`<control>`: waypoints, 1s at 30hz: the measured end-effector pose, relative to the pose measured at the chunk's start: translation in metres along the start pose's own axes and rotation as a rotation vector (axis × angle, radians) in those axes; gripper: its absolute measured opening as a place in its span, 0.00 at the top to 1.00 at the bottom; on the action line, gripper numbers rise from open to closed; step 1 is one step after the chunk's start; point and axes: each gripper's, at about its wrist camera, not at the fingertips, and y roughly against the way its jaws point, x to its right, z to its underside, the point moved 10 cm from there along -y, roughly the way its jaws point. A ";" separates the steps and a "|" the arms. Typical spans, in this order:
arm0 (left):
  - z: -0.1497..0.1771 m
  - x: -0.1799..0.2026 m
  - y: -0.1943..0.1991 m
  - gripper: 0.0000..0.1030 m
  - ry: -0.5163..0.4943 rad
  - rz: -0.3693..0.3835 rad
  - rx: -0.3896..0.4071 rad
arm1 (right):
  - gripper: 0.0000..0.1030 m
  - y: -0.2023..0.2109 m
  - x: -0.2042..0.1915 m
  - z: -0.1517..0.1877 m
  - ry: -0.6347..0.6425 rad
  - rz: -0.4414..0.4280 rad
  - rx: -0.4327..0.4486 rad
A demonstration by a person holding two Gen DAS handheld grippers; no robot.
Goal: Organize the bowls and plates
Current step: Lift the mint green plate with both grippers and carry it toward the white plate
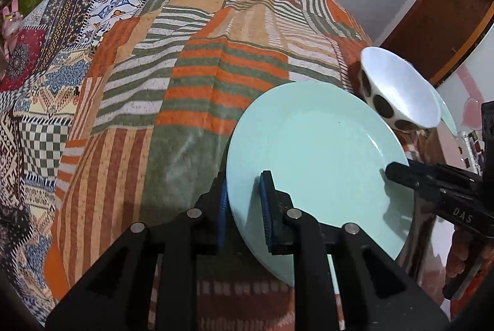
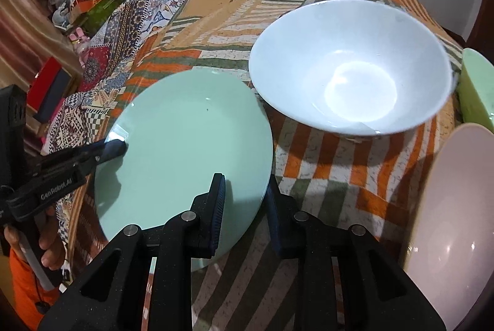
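While raised above the patchwork cloth point(image 1: 197, 74), a smooth round mint-green plate point(image 1: 311, 151) is pinched at opposite rims by the left gripper point(image 1: 245, 207) and the right gripper point(image 2: 245, 201). Just beside it, a glossy white bowl point(image 2: 352, 68) is seen.

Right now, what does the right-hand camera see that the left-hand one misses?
Only the right wrist view shows the pink bowl, the green bowl and the inside bottom of the white bowl. Only the left wrist view shows that white bowl's brown-spotted outside. Both show the mint plate over the patchwork cloth, with the left gripper and right gripper each clamping an edge of it.
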 end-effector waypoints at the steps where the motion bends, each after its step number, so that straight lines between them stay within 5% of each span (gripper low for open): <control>1: 0.003 0.001 0.003 0.83 0.005 0.004 0.003 | 0.77 0.002 -0.001 0.000 0.007 0.003 0.006; 30: 0.046 0.086 0.138 0.83 -0.081 0.013 0.164 | 0.77 0.119 -0.008 0.029 0.040 -0.037 0.221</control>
